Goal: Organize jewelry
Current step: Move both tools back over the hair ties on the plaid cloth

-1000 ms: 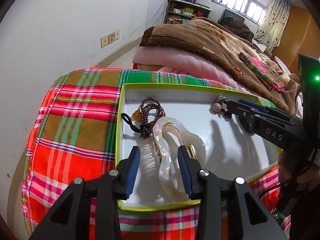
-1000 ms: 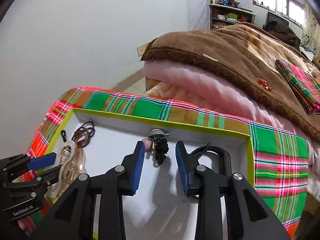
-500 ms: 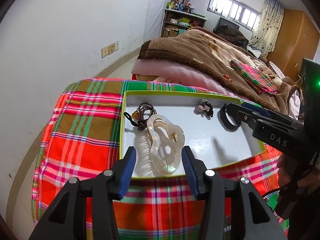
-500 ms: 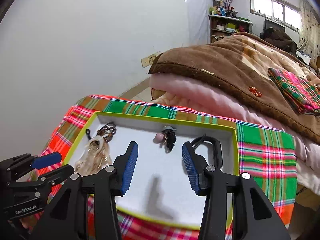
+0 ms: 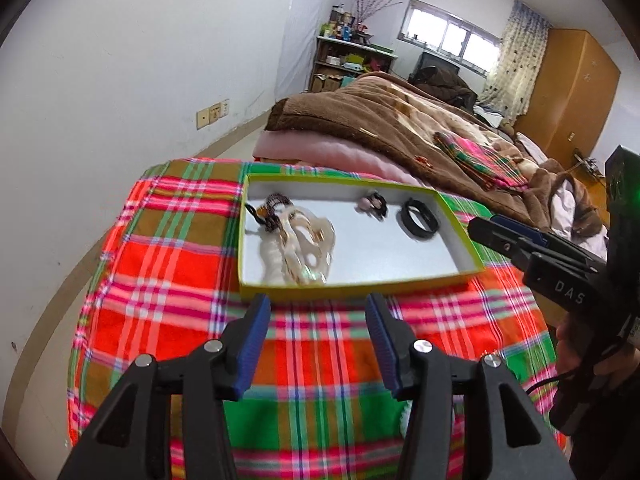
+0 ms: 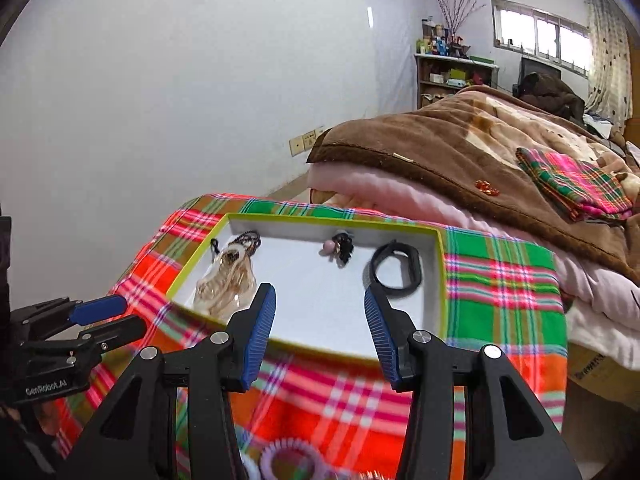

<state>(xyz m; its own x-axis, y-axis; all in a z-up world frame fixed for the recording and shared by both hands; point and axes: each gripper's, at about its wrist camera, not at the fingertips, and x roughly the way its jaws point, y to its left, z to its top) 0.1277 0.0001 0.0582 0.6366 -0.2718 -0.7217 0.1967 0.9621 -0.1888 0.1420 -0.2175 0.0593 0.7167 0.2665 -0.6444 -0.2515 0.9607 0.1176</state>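
A box with a yellow-green rim and a white floor lies on a plaid cloth. Inside lie a pearly hair claw, a brown bead bracelet, a pink-and-black hair tie and a black band. My left gripper hangs open before the box's near rim, with nothing between its jaws. My right gripper is open too, above the near rim, and holds nothing. The black band lies beyond it. A purple spiral hair tie rests on the cloth beneath it.
A bed with a brown blanket over pink bedding rises just behind the box. A white wall runs along the left. A folded plaid cloth lies on the bed. A hand holds the right tool.
Both grippers drew back and upward from the box with their jaws wider. The hair claw and the black band stay lying in the box. More of the plaid cloth shows.
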